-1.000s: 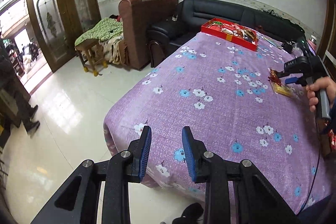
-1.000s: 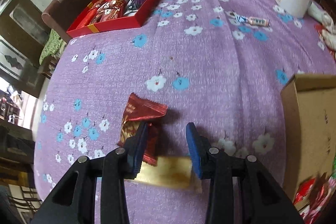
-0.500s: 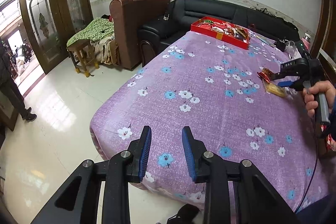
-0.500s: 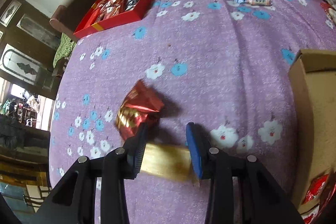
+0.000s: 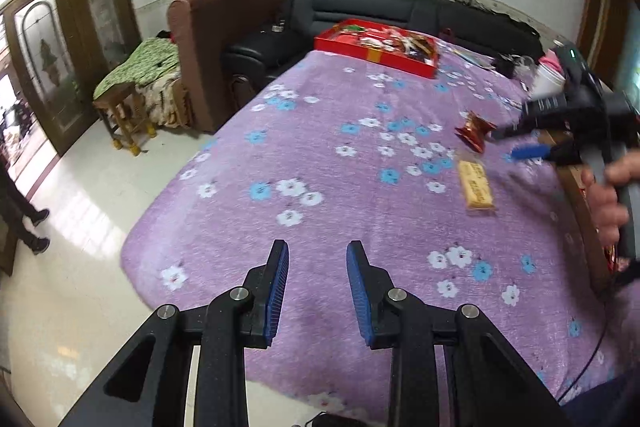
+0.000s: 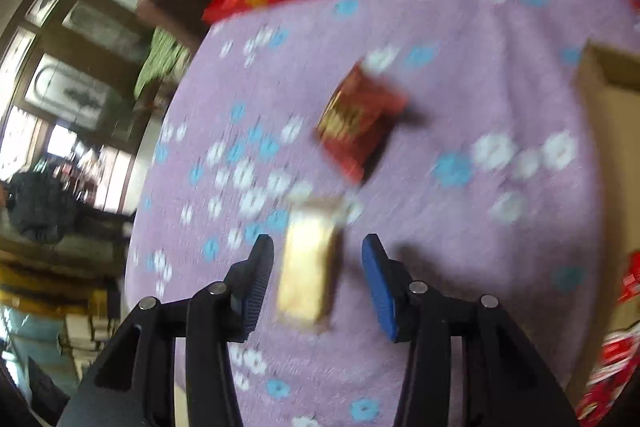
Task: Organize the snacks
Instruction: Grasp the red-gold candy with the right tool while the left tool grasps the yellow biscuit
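A red foil snack packet (image 6: 360,119) lies tilted on the purple flowered tablecloth (image 6: 460,75), ahead of my right gripper (image 6: 317,247) and apart from it. A gold snack bar (image 6: 310,267) lies lengthwise on the cloth under the gap between the fingers, untouched. The jaws are opening and the view is blurred. The left wrist view shows the right gripper (image 5: 516,143) in a hand beside the red packet (image 5: 474,135) and above the gold bar (image 5: 476,185). My left gripper (image 5: 317,255) hovers over the near table edge, its jaws slightly apart with nothing between them.
A red tray (image 5: 376,53) of snacks sits at the far edge of the table, with a dark sofa behind it. A cardboard box (image 6: 608,131) stands at the right, and a white container (image 5: 548,81) at the far right. A person's legs (image 5: 20,219) are on the floor at the left.
The right gripper's jaws have widened and it has lifted. The red packet, earlier against the left finger, now lies ahead. The gold bar has gone from crosswise to lengthwise. The left gripper has drifted over the table.
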`<state>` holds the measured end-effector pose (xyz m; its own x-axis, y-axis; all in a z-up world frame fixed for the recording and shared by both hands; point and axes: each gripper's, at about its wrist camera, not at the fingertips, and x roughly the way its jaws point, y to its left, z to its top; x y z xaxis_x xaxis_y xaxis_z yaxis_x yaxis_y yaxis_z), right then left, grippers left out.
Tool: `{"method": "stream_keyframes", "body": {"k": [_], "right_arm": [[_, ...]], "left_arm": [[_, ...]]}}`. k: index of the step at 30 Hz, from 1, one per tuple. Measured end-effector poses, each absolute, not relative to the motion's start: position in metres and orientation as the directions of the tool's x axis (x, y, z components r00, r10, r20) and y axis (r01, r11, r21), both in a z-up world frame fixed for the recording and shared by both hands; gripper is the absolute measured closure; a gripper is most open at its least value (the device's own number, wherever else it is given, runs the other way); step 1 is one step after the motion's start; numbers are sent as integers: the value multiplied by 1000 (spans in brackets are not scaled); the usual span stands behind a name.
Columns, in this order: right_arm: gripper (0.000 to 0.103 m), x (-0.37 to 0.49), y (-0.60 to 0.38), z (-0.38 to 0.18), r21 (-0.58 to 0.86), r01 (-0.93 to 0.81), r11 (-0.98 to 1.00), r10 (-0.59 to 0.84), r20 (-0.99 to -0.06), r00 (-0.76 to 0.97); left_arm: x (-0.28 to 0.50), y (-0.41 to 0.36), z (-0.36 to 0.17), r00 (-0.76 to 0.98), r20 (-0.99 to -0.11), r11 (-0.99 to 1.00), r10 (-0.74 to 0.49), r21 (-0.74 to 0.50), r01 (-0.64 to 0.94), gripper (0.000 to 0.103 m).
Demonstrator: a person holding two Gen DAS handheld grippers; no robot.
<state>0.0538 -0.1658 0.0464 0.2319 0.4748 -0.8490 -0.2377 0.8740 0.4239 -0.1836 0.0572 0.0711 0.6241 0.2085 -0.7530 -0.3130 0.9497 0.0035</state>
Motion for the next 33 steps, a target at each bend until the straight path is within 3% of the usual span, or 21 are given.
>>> {"method": "stream_keyframes", "body": {"k": [1, 7, 15, 17, 22, 25, 29, 33], "right_arm": [[43, 60, -169, 49, 414, -225, 882, 462, -852, 247], [43, 95, -164, 46, 444, -140, 885, 465, -853, 238], [43, 122, -125, 21, 327, -62, 943, 333, -919, 210], [62, 124, -122, 15, 306, -69, 949, 314, -929, 197], [72, 120, -128, 19, 314, -116, 942, 333, -917, 220], [72, 100, -148, 32, 313, -140, 939, 339, -908, 247], [72, 62, -177, 50, 354, -168, 920, 389, -880, 274], [72, 27, -208, 66, 372, -150, 916, 400, -859, 318]], "left_arm": [[-182, 56, 71, 625, -753, 952, 205, 4, -306, 71], [-167, 53, 69, 627, -758, 961, 178, -4, -277, 72], [-154, 61, 67, 628, -764, 968, 151, -13, -249, 71], [-150, 64, 67, 627, -766, 971, 140, -19, -239, 72], [-128, 66, 70, 636, -767, 980, 82, -53, -190, 72], [-111, 57, 72, 635, -772, 988, 12, -90, -127, 71], [-83, 34, 73, 614, -782, 986, -108, -162, -32, 49], [-49, 5, 61, 534, -808, 959, -249, -283, 18, 47]]}}
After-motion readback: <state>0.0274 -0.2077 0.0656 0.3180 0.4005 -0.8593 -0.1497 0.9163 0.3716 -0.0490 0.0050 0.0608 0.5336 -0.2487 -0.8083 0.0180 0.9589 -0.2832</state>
